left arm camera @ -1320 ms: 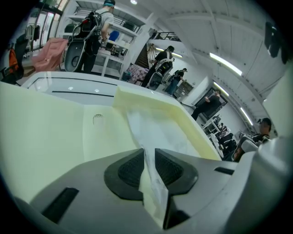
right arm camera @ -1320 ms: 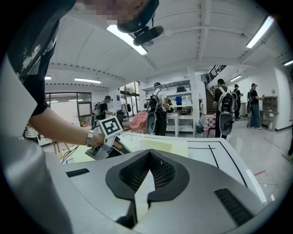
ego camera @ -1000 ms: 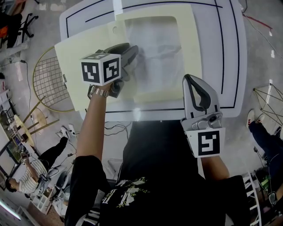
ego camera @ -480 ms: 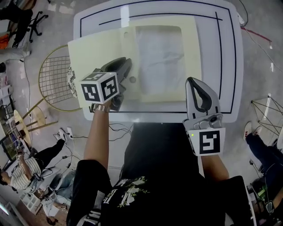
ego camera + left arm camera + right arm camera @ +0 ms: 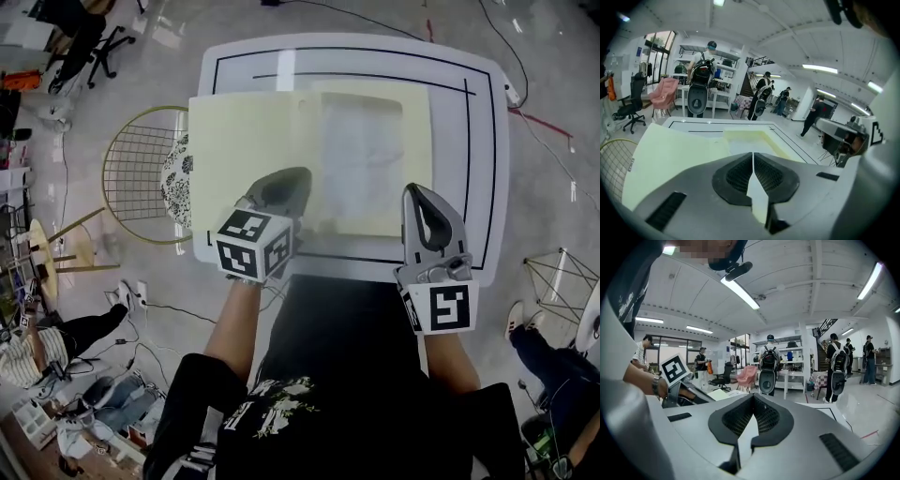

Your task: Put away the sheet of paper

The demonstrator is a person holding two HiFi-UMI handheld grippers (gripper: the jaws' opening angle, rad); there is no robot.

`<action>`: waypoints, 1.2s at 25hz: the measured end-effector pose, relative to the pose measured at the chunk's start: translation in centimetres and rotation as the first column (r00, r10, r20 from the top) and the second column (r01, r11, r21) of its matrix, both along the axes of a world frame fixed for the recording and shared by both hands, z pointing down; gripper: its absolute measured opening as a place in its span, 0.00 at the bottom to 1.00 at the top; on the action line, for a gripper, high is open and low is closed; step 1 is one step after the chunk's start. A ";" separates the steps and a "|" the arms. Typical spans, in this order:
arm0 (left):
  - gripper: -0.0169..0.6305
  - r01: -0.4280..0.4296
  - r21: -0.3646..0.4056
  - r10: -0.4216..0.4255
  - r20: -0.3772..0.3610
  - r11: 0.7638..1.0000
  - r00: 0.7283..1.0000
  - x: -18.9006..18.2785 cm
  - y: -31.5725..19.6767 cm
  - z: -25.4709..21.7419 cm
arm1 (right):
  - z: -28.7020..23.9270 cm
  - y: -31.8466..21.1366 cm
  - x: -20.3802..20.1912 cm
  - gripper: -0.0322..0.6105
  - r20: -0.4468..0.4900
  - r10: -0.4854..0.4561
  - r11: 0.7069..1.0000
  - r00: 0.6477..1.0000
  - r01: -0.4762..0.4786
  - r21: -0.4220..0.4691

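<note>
The left tool (image 5: 284,180) is shown closing its jaws on the near edge of the smooth pale yellow folder (image 5: 246,141); the crinkled white sheet of paper (image 5: 361,155) lies ahead, rightward; the right tool (image 5: 421,195) is kept narrow, empty

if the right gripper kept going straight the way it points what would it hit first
Likely nothing near: the right gripper, jaws shut, points level across the white black-lined table, past the pale yellow paper folder's right edge. Its height above them is unclear.
</note>
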State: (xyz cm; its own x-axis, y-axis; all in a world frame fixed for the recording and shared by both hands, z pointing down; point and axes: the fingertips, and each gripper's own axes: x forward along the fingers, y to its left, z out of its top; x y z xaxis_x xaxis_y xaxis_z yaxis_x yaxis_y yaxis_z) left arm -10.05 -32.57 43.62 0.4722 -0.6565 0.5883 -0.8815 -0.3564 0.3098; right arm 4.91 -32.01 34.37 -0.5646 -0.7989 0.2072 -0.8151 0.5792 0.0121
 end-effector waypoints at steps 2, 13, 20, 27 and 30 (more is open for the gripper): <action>0.04 -0.014 0.028 0.014 0.023 1.000 1.000 0.1 0.6 -0.9 | -0.2 0.3 -0.3 0.04 0.016 -0.003 1.000 1.000 0.003 0.007; 0.03 0.005 0.203 -0.043 0.188 0.979 0.981 -2.3 2.3 -7.9 | -2.7 1.1 -1.5 0.04 0.028 -0.013 1.000 1.000 0.013 0.027; 0.03 0.026 0.333 -0.101 0.209 0.942 0.973 -4.5 3.2 -11.9 | -4.9 2.1 -3.2 0.04 0.056 0.006 0.999 0.998 -0.008 0.038; 0.03 -0.049 0.474 -0.071 0.231 0.879 0.970 -3.1 4.4 -14.8 | -4.4 4.4 -3.1 0.04 0.056 0.044 0.999 0.997 -0.045 0.017; 0.03 -0.068 0.518 -0.063 0.231 0.853 0.971 -2.7 5.2 -15.6 | -5.0 4.7 -2.6 0.04 0.055 0.080 0.995 0.995 -0.083 0.053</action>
